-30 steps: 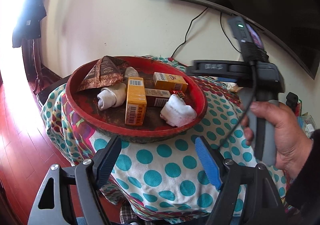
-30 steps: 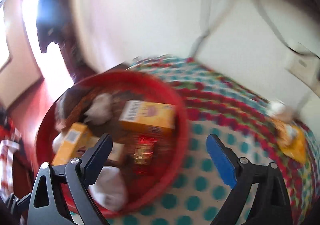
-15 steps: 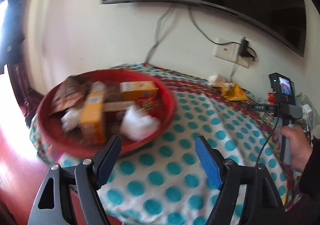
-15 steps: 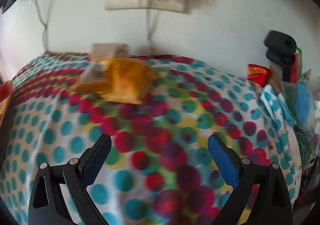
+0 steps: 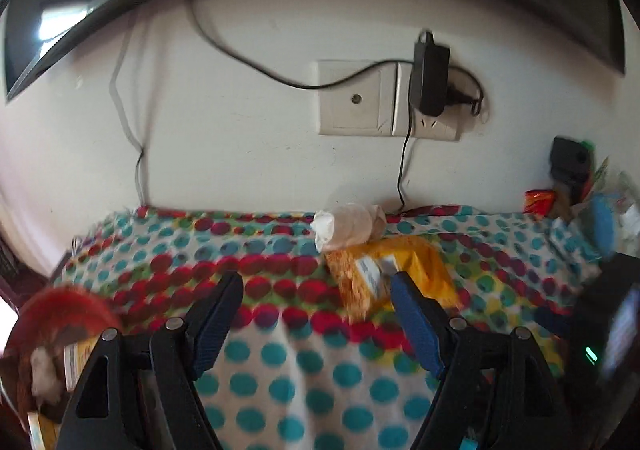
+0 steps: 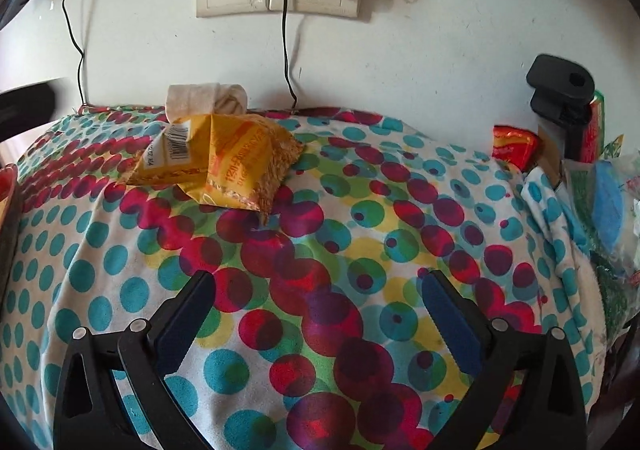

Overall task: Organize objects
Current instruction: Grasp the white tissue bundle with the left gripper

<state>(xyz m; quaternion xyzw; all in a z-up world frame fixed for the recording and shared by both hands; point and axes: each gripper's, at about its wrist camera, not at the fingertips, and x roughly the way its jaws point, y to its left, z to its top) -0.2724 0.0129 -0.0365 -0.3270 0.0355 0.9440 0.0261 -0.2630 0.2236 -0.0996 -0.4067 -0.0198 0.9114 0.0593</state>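
From the left wrist view, we see the left tool point(image 5: 316, 310) with its two blue-padded fingers standing wide apart and nothing between them, only the dotted tablecloth point(image 5: 304, 382) of the tabletop below. This picture is somewhat blurred. Ahead of the tool, near the wall, lies a yellow snack packet point(image 5: 396, 270), and a rolled pale sock point(image 5: 348, 226) rests just behind it, touching its far edge. At the lower left corner we see part of a red tray point(image 5: 68, 306) with a white sock and a yellow box in it, too blurred to tell more. On the wall is a socket plate point(image 5: 360, 97) with a black adapter point(image 5: 430, 77) plugged in. At the right edge we see part of a dark device with a small green light point(image 5: 592, 354). From the right wrist view, the picture is sharp. The right tool point(image 6: 318, 306) is opening, its fingers stand very wide, and it holds nothing; between them we see only the tablecloth point(image 6: 320, 250). The yellow snack packet point(image 6: 224, 161) lies well ahead and to the left of the tool, with its barcode turned up, and the rolled sock point(image 6: 204, 97) is behind it against the wall. At the far right of the tabletop are a red wrapper point(image 6: 514, 145), a black clamp-like object point(image 6: 560, 89) and some green and blue packaging point(image 6: 608, 205).
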